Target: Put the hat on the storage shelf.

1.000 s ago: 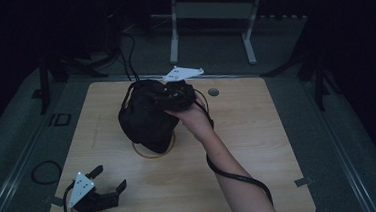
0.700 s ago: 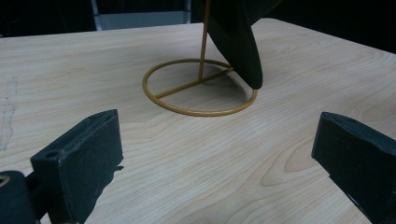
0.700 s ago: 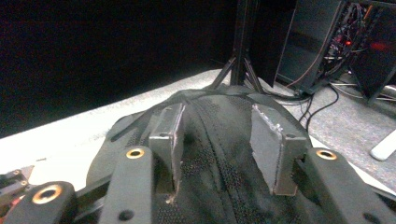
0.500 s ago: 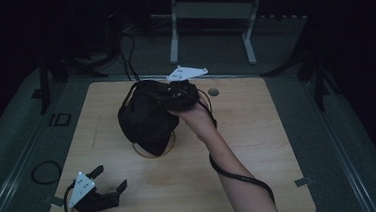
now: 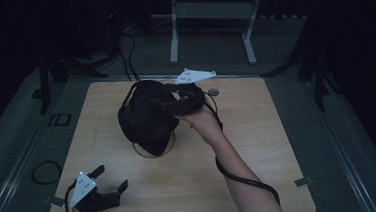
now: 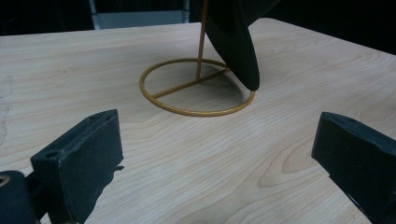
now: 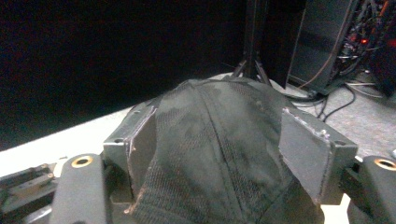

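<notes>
A black cap (image 5: 146, 116) hangs on a thin gold stand (image 6: 198, 84) near the middle of the wooden counter (image 5: 259, 146). The stand's ring base lies flat on the wood, and the cap's brim points down toward it, the tip hanging just above the ring's near edge in the left tool view.

The right tool (image 5: 183, 102) is at the cap's right side, level with its crown. Its jaws have just been opening. In the right tool view the crown (image 7: 219, 154) sits between the two pads (image 7: 306, 151), with a gap at the right one and the fabric brushing or just beside the left one, so the hold looks released rather than clenched.

The left tool (image 5: 94, 195) rests near the counter's front left corner, well apart from the cap, its jaws spread wide with nothing between them.

The relation that matters: the cap lies straight ahead of the right tool along its jaws, its long axis running from crown down to brim along the upright rod. The right hand is much nearer, so pulling back toward the person's right would probably clear it from the cap without tipping the stand.
</notes>
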The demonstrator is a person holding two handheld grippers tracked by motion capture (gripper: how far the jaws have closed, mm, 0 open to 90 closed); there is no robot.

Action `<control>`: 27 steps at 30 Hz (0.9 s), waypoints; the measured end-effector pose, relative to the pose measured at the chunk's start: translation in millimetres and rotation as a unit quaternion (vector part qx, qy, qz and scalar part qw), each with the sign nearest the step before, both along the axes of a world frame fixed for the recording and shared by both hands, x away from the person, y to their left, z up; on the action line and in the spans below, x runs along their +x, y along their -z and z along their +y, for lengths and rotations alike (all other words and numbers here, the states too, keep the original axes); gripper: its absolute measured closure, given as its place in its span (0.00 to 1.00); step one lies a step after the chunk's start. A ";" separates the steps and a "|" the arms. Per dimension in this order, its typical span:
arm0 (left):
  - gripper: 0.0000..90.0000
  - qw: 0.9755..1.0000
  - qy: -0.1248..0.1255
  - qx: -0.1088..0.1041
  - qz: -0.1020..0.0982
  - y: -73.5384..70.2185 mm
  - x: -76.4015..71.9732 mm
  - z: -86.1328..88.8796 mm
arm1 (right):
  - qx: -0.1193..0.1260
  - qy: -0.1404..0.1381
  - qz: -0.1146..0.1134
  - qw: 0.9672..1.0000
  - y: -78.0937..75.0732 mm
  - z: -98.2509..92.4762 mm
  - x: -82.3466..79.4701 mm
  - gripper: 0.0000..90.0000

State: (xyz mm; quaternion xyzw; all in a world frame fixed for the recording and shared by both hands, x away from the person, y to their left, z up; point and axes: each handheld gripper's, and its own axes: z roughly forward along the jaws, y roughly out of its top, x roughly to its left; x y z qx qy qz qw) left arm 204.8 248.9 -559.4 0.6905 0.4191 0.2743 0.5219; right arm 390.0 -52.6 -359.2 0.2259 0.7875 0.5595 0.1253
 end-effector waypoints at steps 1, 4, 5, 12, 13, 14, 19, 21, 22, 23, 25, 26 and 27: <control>0.03 1.000 0.000 -0.002 0.001 0.0 -0.1 0.2 | -0.005 -0.004 -0.001 1.000 1.0 -1.1 -0.6 0.21; 0.03 1.000 -0.001 -0.002 0.000 -0.3 -0.2 0.7 | -0.005 -0.014 0.003 1.000 3.3 -6.4 -3.1 0.17; 0.03 1.000 -0.001 -0.002 0.001 -0.3 0.0 0.8 | -0.010 -0.012 -0.001 1.000 3.8 -7.6 -4.7 0.16; 0.03 1.000 0.006 -0.001 0.003 0.1 0.1 0.3 | -0.012 -0.031 -0.025 0.999 11.0 -20.1 -16.3 0.15; 0.03 1.000 0.006 0.001 0.003 0.1 0.0 0.1 | -0.015 -0.032 -0.027 0.999 12.4 -21.2 -18.2 0.15; 0.03 1.000 0.004 0.006 0.002 0.2 0.0 -0.4 | -0.019 -0.032 -0.029 0.999 14.1 -22.2 -20.4 0.15; 0.03 1.000 0.007 0.001 0.004 0.4 0.3 -0.2 | -0.024 -0.038 -0.035 0.998 21.9 -27.1 -30.3 0.15; 0.03 1.000 0.008 0.001 0.005 0.2 -0.1 -0.3 | -0.026 -0.043 -0.035 0.998 25.7 -28.6 -34.0 0.15; 0.03 1.000 0.008 0.001 0.005 0.2 -0.2 -0.3 | -0.027 -0.045 -0.036 0.998 28.7 -29.4 -36.0 0.15; 0.03 1.000 0.008 0.001 0.005 0.3 -0.2 -0.4 | -0.028 -0.047 -0.034 0.998 30.3 -29.8 -37.1 0.15; 0.03 1.000 0.008 0.002 0.004 0.4 -0.4 -0.6 | -0.029 -0.048 -0.033 0.998 34.8 -31.0 -39.7 0.15; 0.03 1.000 0.008 0.002 0.004 0.5 -0.5 -0.6 | -0.028 -0.049 -0.031 0.998 37.3 -31.9 -40.7 0.15; 0.03 1.000 0.008 0.002 0.004 0.5 -0.5 -0.6 | -0.028 -0.049 -0.031 0.998 37.3 -31.9 -40.7 0.15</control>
